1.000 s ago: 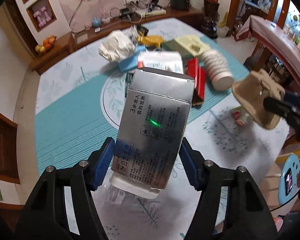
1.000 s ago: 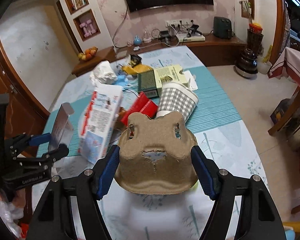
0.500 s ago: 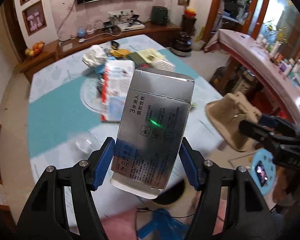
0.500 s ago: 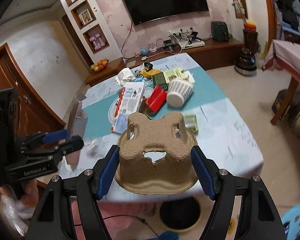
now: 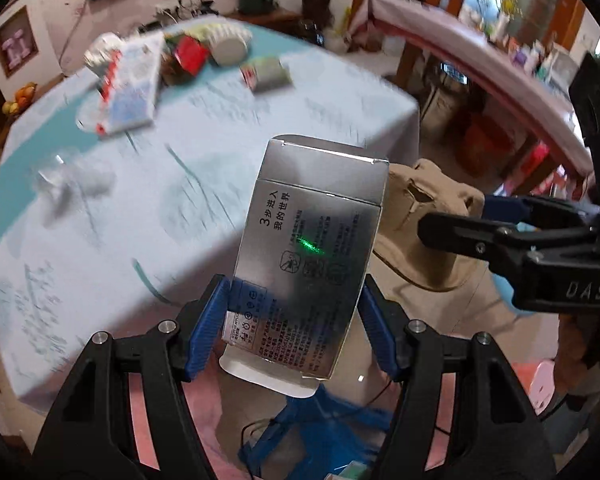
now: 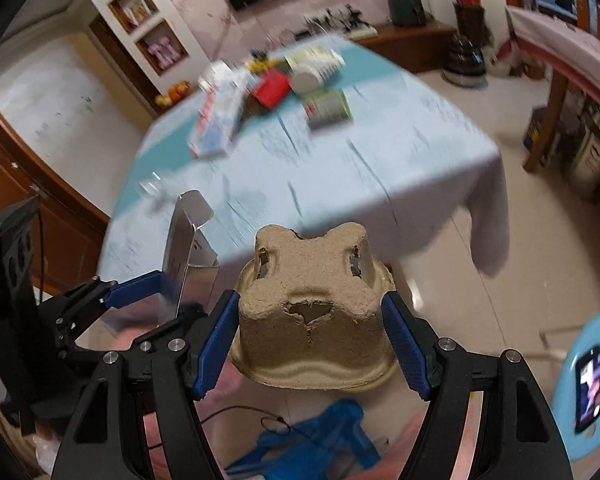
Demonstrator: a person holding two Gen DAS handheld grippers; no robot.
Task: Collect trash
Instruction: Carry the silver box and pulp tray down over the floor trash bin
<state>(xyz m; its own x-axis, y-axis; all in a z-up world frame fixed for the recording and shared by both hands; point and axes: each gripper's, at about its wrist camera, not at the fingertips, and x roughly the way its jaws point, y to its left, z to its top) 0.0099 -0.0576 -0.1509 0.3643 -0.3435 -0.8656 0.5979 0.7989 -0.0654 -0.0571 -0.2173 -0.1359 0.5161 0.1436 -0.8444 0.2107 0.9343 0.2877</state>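
My left gripper (image 5: pixel 294 326) is shut on a silver cardboard box (image 5: pixel 312 248) with black print, held in the air off the table's near edge. My right gripper (image 6: pixel 312 328) is shut on a brown pulp egg-carton piece (image 6: pixel 312 316), also past the table edge above the floor. Each shows in the other view: the carton piece (image 5: pixel 424 236) to the right of the box, the silver box (image 6: pixel 188 240) to the left of the carton. More trash lies at the far end of the table (image 6: pixel 360 168): a red-and-white box (image 6: pixel 220 116), a red carton (image 6: pixel 272 88), a paper cup (image 6: pixel 316 72).
The table has a light blue cloth that hangs over its near edge. A blue plastic frame (image 6: pixel 316 436) lies on the floor below both grippers. A light blue stool with a phone (image 6: pixel 588 384) stands at the right. A clear crumpled wrapper (image 5: pixel 72 184) lies on the table's left.
Both grippers have pulled back from the table and dropped lower, still holding the box and the carton piece. The table's trash pile now looks farther away, and the floor shows below.
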